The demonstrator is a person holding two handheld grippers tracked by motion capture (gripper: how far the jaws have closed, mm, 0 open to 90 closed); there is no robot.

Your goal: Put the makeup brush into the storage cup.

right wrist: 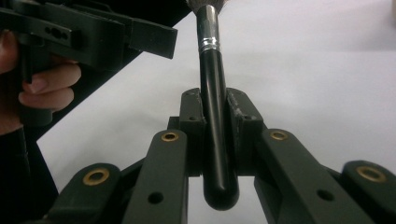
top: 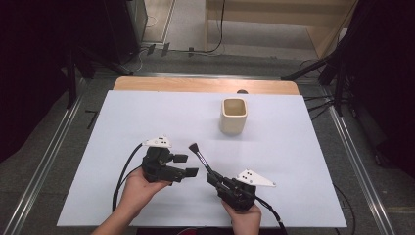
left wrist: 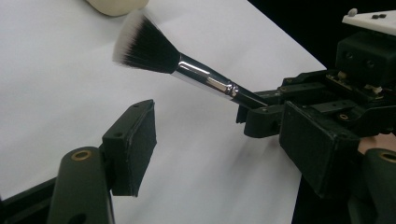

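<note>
A makeup brush (top: 199, 155) with a black handle, silver ferrule and white-tipped dark bristles is held by its handle end in my right gripper (top: 213, 177), which is shut on it. The brush (right wrist: 212, 93) rises between the two pads and points up and left over the white table. In the left gripper view the brush (left wrist: 187, 65) slants across, bristles toward the cup. My left gripper (top: 187, 165) stands open just left of the brush, nothing between its jaws (left wrist: 224, 149). A cream square cup (top: 233, 116) stands upright farther back.
A white sheet (top: 147, 122) covers the table, with a wooden edge (top: 205, 85) at the back. Metal rails, cables and dark stands lie around the table on the floor. The person's left hand (right wrist: 42, 88) grips the left gripper (right wrist: 93, 32).
</note>
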